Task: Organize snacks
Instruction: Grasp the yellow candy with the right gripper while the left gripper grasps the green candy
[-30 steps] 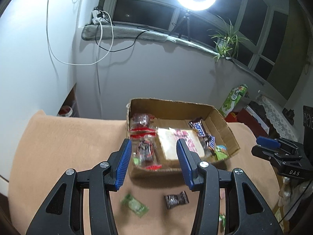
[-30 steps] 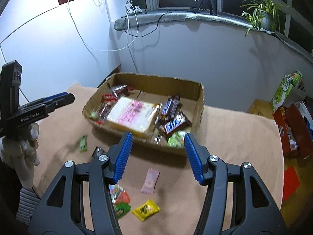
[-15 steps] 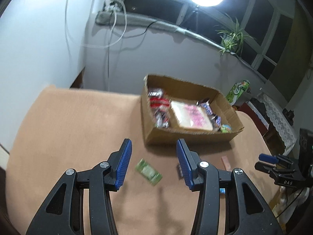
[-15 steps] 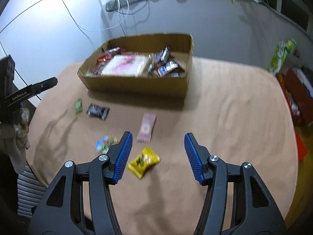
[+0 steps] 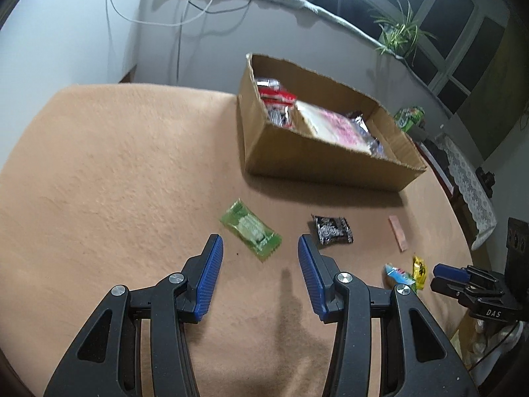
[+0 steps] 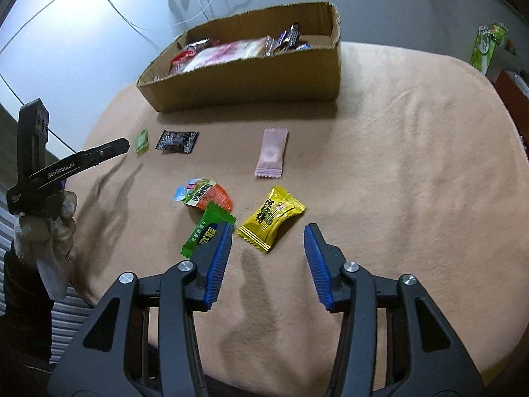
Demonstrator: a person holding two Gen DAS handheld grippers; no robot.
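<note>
A cardboard box (image 5: 317,162) (image 6: 251,79) holding several snacks stands at the far side of the tan table. My left gripper (image 5: 259,274) is open and empty, just short of a green candy packet (image 5: 252,228) (image 6: 142,140). A black packet (image 5: 332,230) (image 6: 178,141) lies to its right. My right gripper (image 6: 267,258) is open and empty, just short of a yellow candy packet (image 6: 271,218) (image 5: 420,266). A green packet (image 6: 206,231) lies partly under its left finger, beside an orange-and-blue packet (image 6: 205,193). A pink packet (image 6: 272,157) (image 5: 398,236) lies between these and the box.
The tan cloth-covered table (image 6: 413,165) is rounded, with its edge close behind both grippers. A white wall with hanging cables (image 5: 185,16) and a windowsill with a plant (image 5: 398,33) lie beyond. A green carton (image 6: 486,46) stands off the table to the right.
Both grippers have drawn back from the box and tilted down over the loose packets on the table. Both stay open and empty.
</note>
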